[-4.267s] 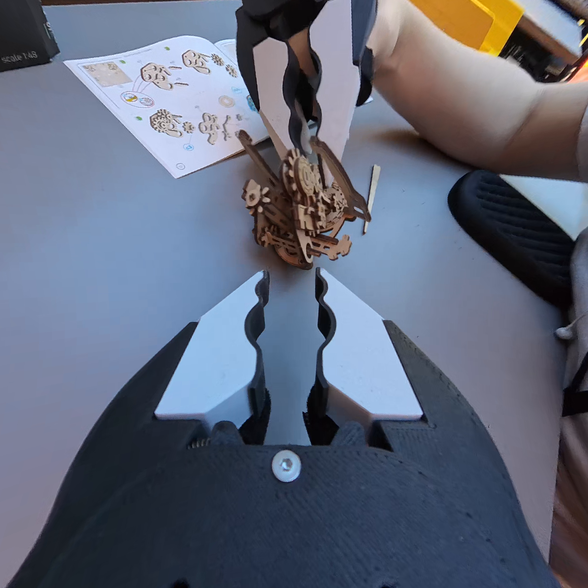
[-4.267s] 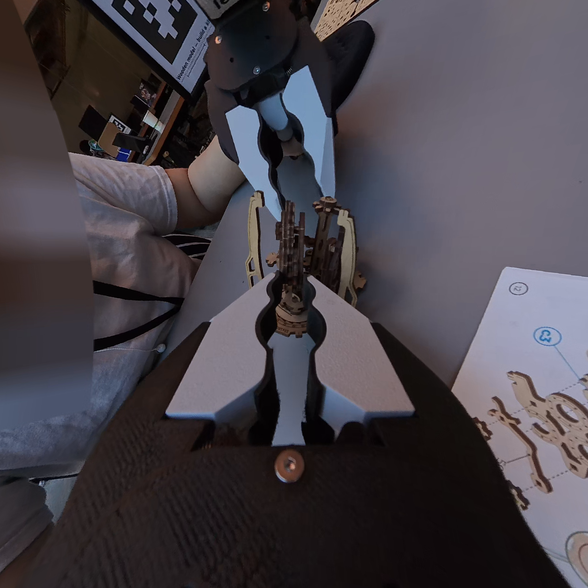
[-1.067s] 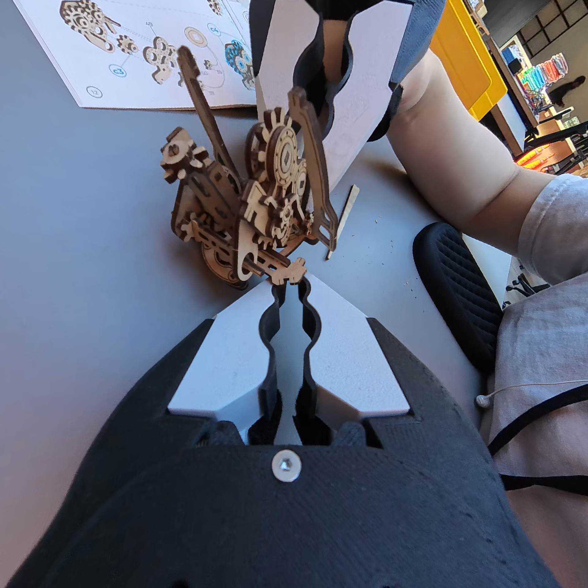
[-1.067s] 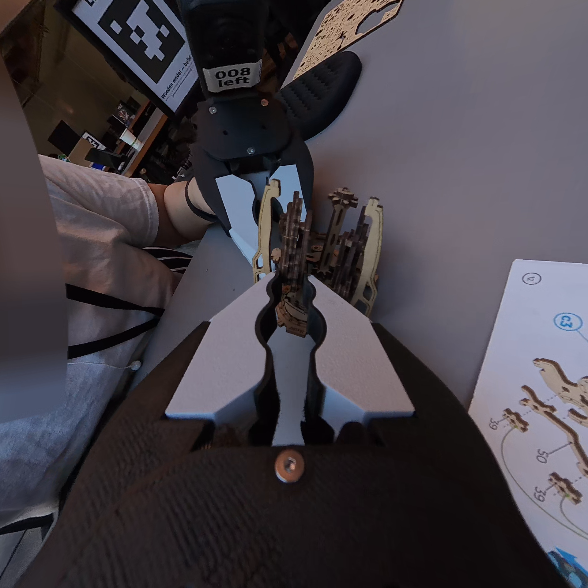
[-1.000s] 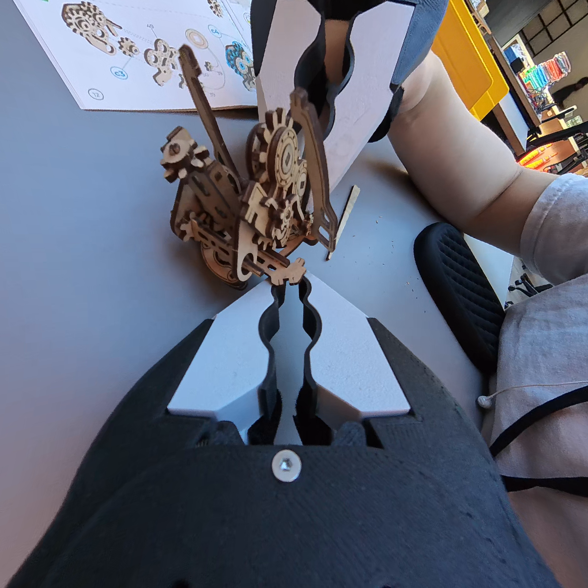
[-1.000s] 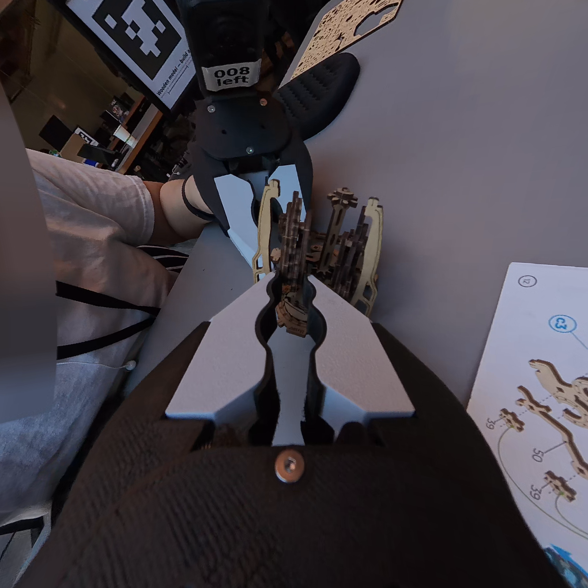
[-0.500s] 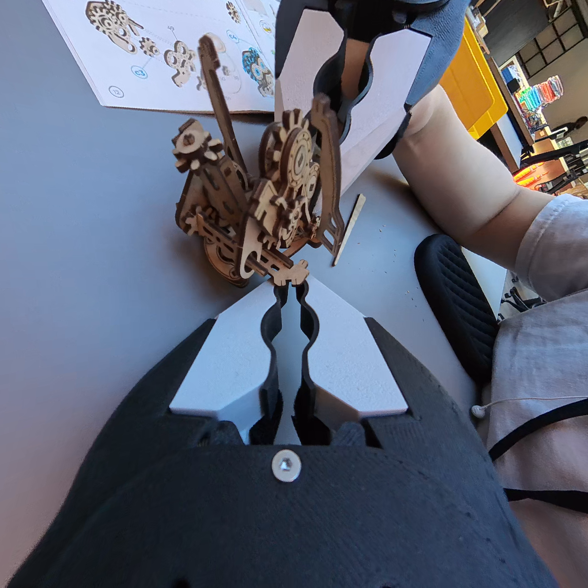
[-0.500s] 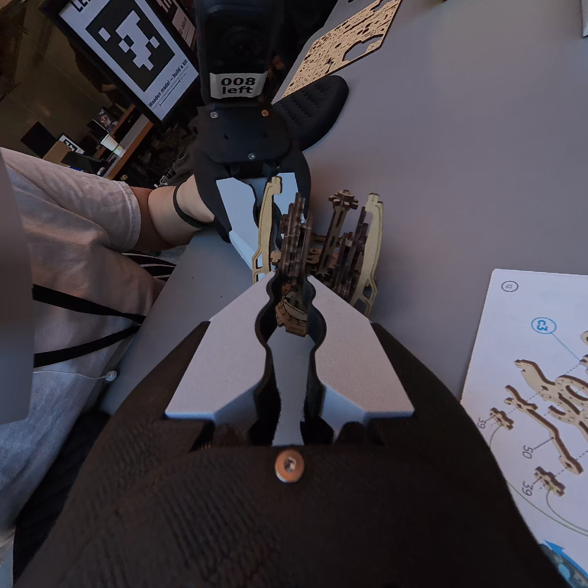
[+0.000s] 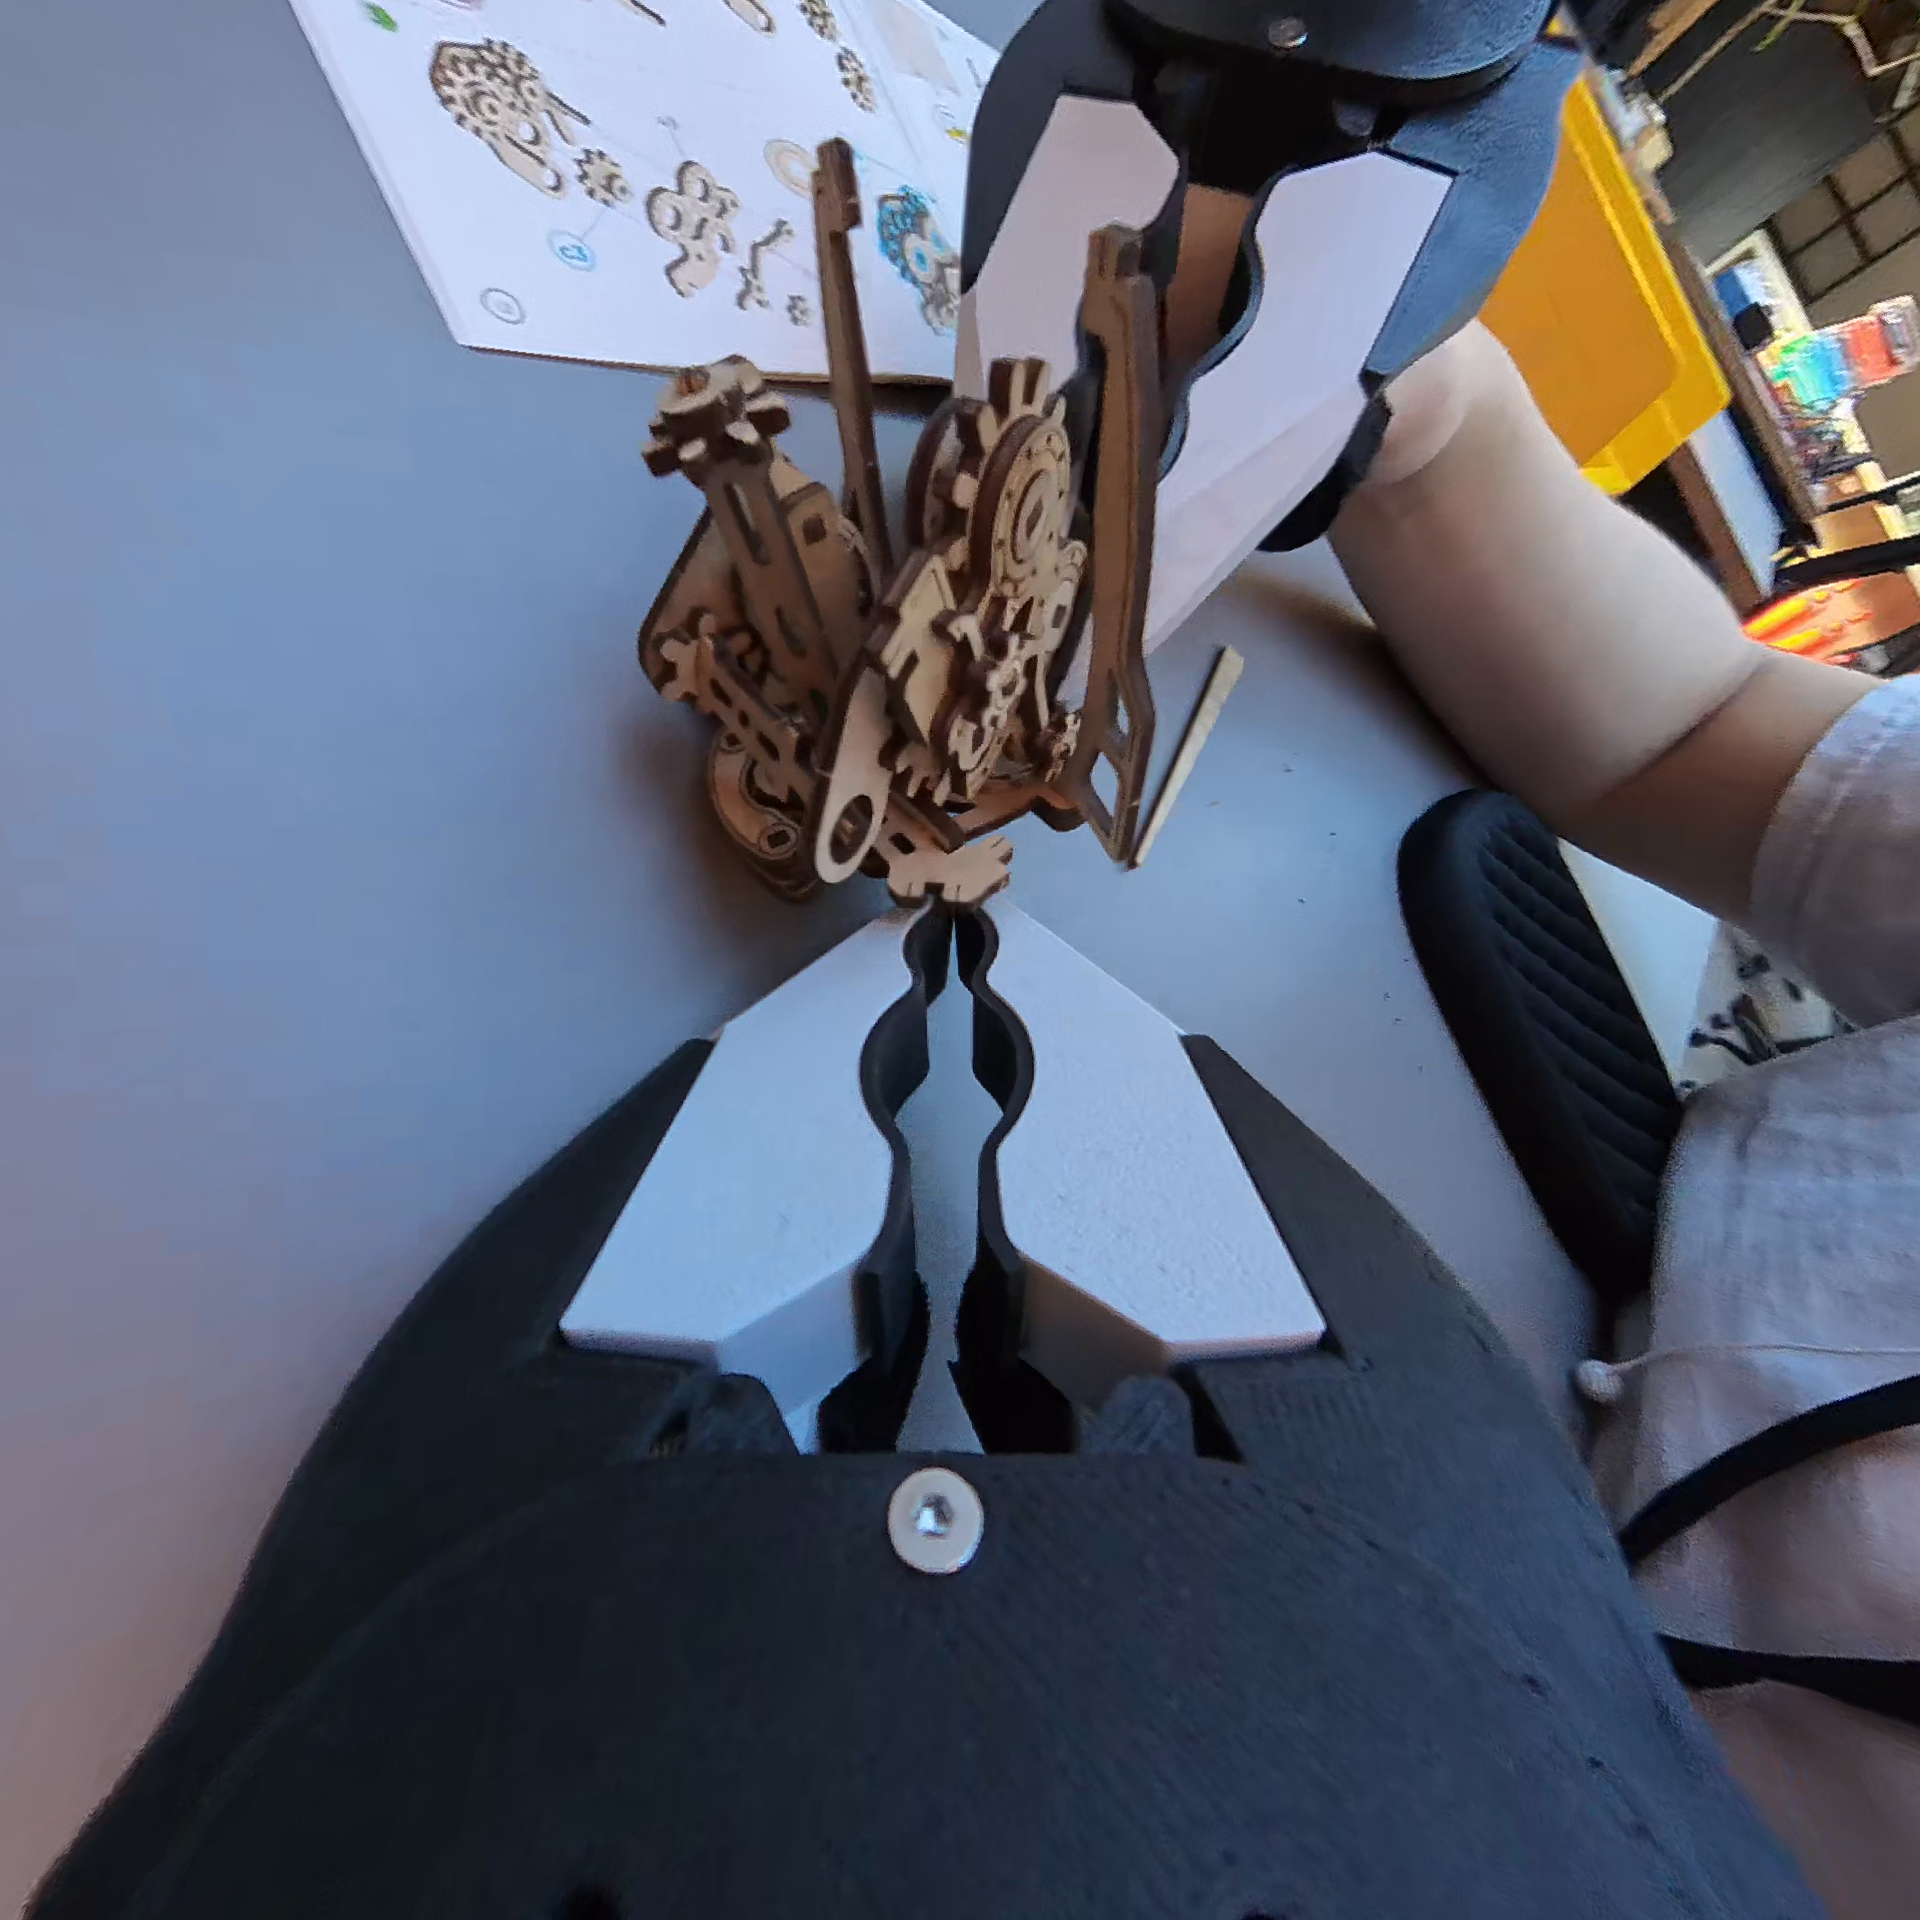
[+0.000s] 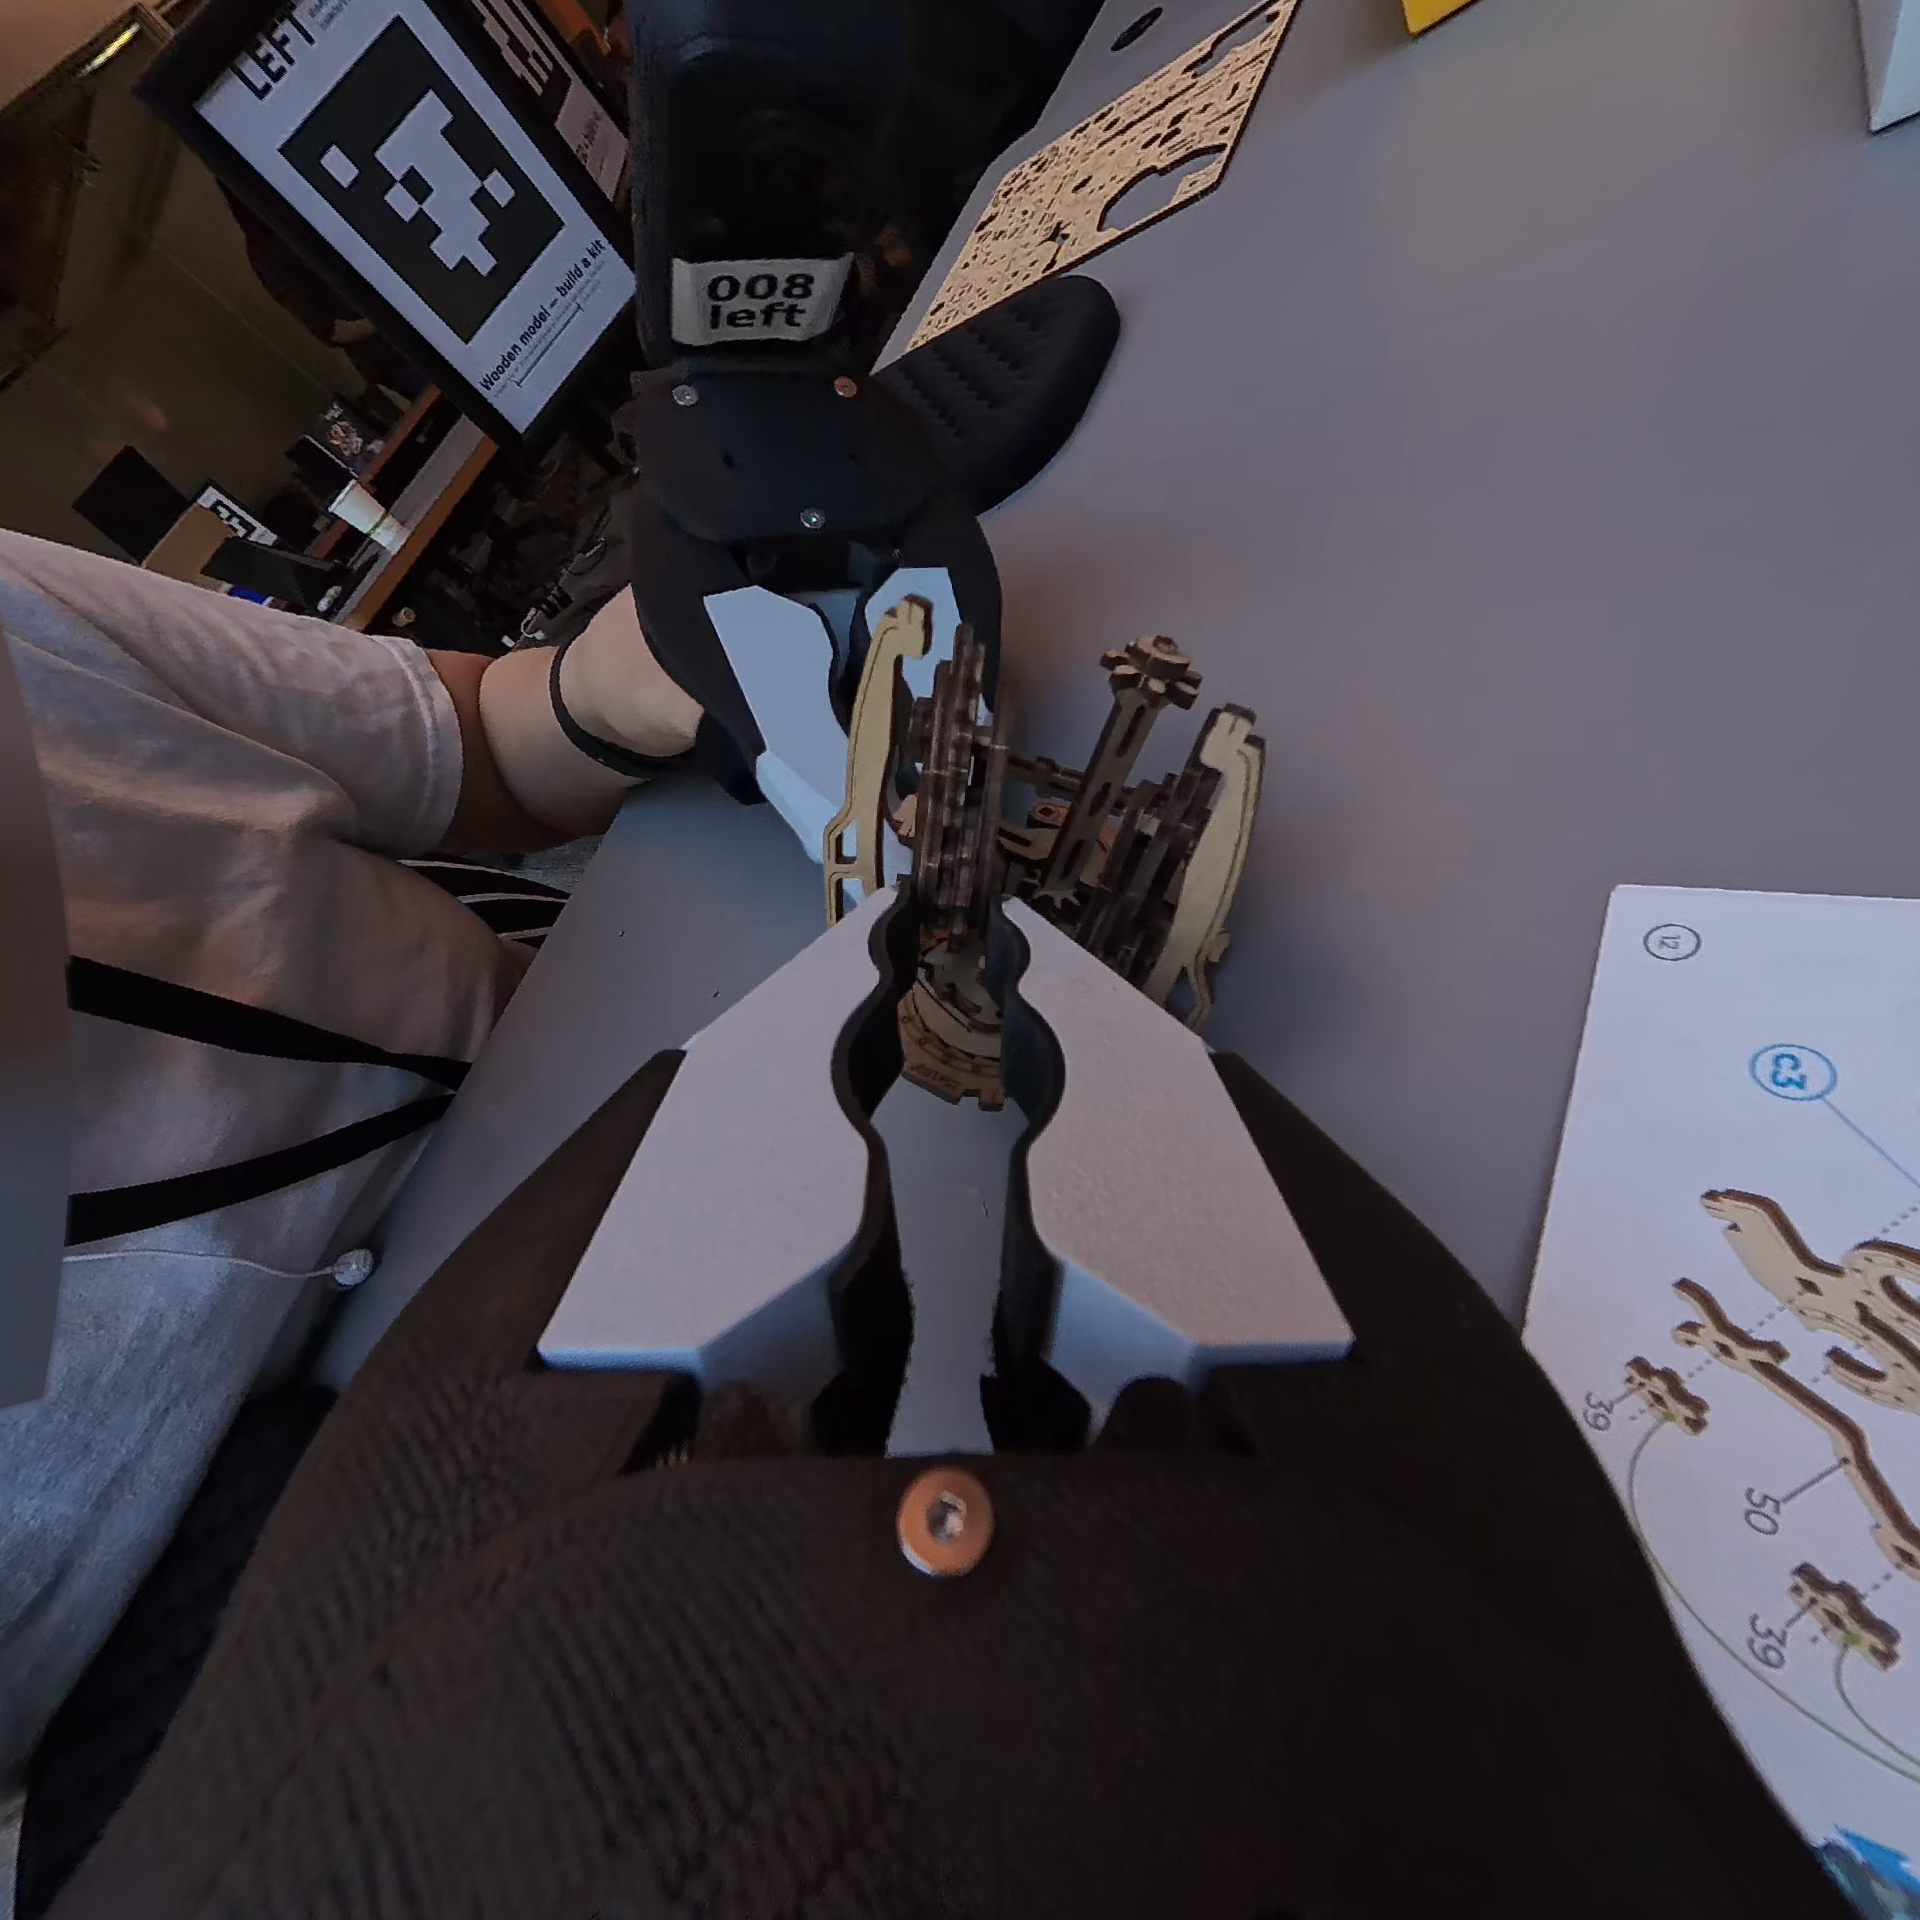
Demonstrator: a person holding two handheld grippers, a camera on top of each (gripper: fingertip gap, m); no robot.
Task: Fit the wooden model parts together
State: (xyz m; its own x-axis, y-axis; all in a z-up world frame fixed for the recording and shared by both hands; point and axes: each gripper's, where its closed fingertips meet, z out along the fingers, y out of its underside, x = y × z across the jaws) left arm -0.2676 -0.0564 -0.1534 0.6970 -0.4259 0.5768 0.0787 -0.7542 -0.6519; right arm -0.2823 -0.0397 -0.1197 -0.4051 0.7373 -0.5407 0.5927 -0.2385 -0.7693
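A part-built wooden model of gears and frame plates stands on the grey table. My right gripper is shut on the model's gear stack and comes in from above in the left wrist view. My left gripper is closed down to a narrow gap, its tips pinching a small star-shaped wooden piece at the end of the model's lower axle. In the right wrist view its fingers show behind the model, with the tips hidden.
An open instruction booklet lies beyond the model and shows at the right in the other view. A thin wooden stick and a black ribbed pad lie to the right. A punched-out wooden sheet lies farther off. A person's forearm crosses the table edge. Only a small space, under 4 cm, lies between the two pairs of fingers.
My left gripper has moved up to the model and its jaws have narrowed from open onto the star-shaped piece. The right gripper has kept its hold and tipped the model more upright.
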